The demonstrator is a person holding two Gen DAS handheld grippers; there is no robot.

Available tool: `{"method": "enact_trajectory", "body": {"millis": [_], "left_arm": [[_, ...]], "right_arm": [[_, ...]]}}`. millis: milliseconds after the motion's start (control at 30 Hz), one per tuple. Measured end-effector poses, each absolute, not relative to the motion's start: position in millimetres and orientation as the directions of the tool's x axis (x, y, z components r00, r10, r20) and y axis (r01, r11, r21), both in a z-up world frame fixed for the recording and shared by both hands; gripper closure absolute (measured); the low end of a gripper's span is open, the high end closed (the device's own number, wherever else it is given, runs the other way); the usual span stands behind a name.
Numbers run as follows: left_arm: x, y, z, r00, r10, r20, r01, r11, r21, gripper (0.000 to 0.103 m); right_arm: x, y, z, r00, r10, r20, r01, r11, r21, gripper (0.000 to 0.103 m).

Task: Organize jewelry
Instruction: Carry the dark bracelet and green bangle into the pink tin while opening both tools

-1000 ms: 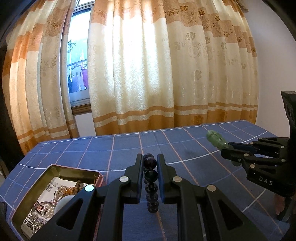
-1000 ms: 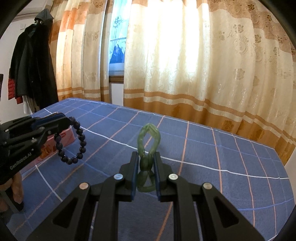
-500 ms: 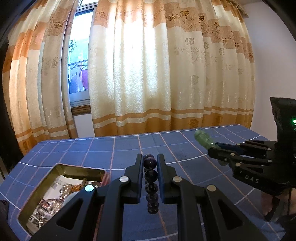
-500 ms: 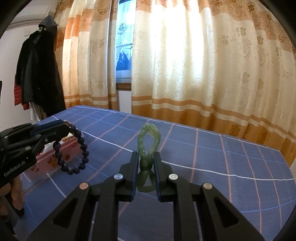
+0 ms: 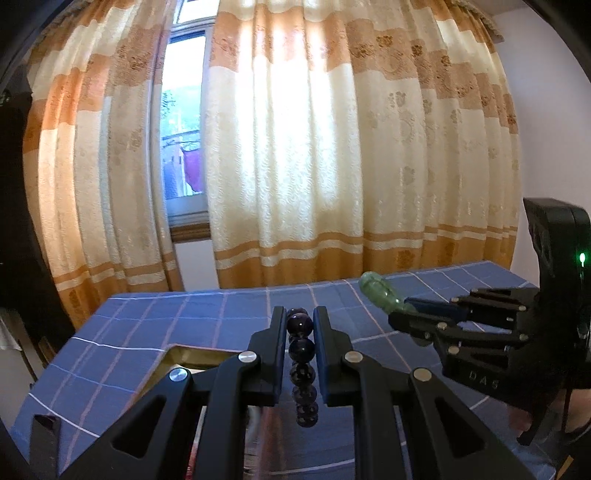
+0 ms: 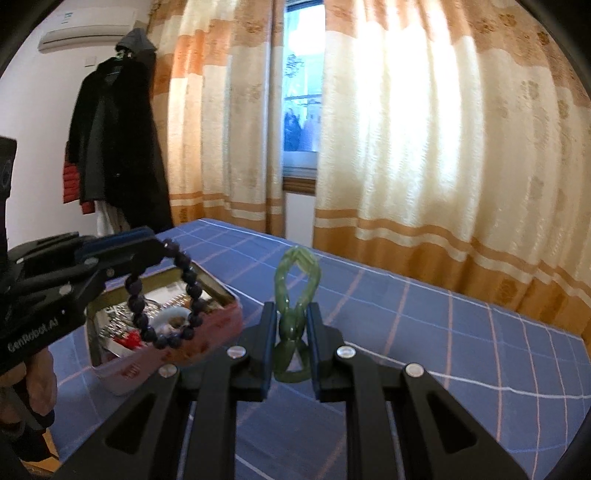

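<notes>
Curtains: cream and orange floral drapes (image 5: 332, 155) hung floor-length, glowing with daylight.
Window: a gap in the drapes showed a window (image 5: 183, 147) with trees and hanging laundry outside.
Table: a blue checked cloth (image 6: 424, 314) covered the tabletop.
Wall: white, with an air conditioner (image 6: 88, 26) mounted high.
Coats: dark coats (image 6: 114, 140) hung in the corner.

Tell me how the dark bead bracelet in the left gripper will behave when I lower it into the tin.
The dark bead bracelet hangs as a slack loop from the left gripper, so it is probably floppy and will likely swing. Its round, glossy beads look apt to slip or roll. The tin already holds jewelry, so it may settle unevenly.
</notes>
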State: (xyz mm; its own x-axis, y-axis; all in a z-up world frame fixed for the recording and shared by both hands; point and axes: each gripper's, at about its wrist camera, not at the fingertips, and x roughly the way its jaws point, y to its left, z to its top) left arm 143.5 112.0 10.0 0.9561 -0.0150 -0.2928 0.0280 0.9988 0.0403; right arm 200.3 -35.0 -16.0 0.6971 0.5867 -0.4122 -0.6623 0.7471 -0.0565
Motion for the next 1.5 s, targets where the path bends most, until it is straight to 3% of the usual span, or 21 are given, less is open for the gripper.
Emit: {"method": "enact_trajectory", "body": {"millis": [633,1000,1500], "left_arm": [[132.3,201.2,25.8,0.948,0.151,-0.279,-0.143,0.989,0.046,0.089],[144.8,225.4,-17.1,0.912,0.164,-0.375,-0.169,0.985,0.02,0.089],[153.7,228.4,-45.4,0.886,0.138,-0.443,-0.149,0.989,0.011,0.089]], "right_arm": [[192.1,49.6,-3.2,0.6,0.692,-0.402,-0.769,0.637,-0.051,0.085],[197.4,90.2,-26.1,0.546,0.701,-0.46,-0.798,0.601,-0.031,0.085],[206.4,115.3,-49.2,0.529,0.669,-0.523,-0.799,0.6,-0.04,0.085]]}}
